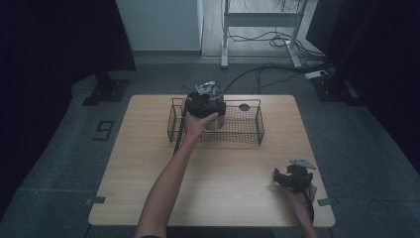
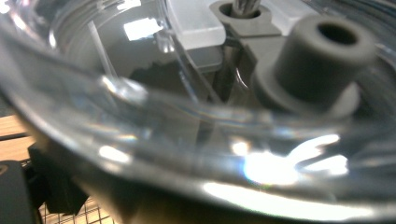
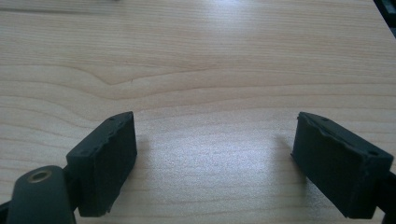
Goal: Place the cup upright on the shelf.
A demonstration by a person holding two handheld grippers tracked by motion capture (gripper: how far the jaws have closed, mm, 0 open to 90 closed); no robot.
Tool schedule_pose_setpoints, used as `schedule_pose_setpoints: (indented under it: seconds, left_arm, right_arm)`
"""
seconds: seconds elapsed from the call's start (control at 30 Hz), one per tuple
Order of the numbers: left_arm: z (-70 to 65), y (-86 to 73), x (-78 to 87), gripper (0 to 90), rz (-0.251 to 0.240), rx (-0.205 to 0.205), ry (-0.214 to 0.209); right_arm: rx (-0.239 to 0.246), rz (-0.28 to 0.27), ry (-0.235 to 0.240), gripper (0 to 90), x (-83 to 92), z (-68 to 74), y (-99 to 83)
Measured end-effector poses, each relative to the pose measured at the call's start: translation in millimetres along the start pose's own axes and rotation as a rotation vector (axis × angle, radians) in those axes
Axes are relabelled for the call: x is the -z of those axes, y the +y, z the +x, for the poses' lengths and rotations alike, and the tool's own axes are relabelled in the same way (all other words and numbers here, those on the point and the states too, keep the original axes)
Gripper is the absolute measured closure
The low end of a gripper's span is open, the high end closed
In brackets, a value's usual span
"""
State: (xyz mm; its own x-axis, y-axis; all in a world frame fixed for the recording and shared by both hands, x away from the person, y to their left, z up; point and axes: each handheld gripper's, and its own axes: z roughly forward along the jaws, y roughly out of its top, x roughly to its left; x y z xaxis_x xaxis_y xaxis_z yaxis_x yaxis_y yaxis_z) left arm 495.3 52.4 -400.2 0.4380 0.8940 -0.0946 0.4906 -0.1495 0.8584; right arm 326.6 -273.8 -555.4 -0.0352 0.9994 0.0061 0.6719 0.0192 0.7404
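One wooden table (image 1: 148, 163) on grey flooring carries a wire basket (image 1: 257, 126) near its far edge; inside, the left claw (image 1: 202, 105) grasps a clear-lidded metal container (image 1: 216, 123). Slick, it could tip against the mesh. The right claw (image 1: 288, 179) rests released near the right edge.

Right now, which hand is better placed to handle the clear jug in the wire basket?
Left. The left gripper is already at the clear jug inside the wire basket. The right gripper rests near the table's front right corner, jaws open over bare wood.
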Motion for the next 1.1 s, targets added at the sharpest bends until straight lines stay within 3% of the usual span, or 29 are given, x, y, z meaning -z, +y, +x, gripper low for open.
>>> schedule_pose_setpoints:
  seconds: [0.37,0.57,0.7,0.87,1.1]
  left_arm:
    - [4.1,-4.5,-14.9,3.7,0.007,0.011,0.033]
    - [3.8,-7.7,-20.6,3.7,0.017,0.014,0.031]
    - [1.4,-13.4,-27.7,3.6,0.039,0.004,0.04]
    - [0.8,-22.0,-37.6,3.6,0.066,0.02,0.043]
    - [0.4,-31.7,-46.2,3.6,0.083,0.002,0.061]
  right_arm:
    - [0.0,0.0,0.0,13.4,0.0,0.0,0.0]
    - [0.0,0.0,0.0,13.4,0.0,0.0,0.0]
    - [0.0,0.0,0.0,13.4,0.0,0.0,0.0]
    - [0.0,0.0,0.0,13.4,0.0,0.0,0.0]
    - [-0.001,0.001,0.0,13.4,0.1,0.1,-0.1]
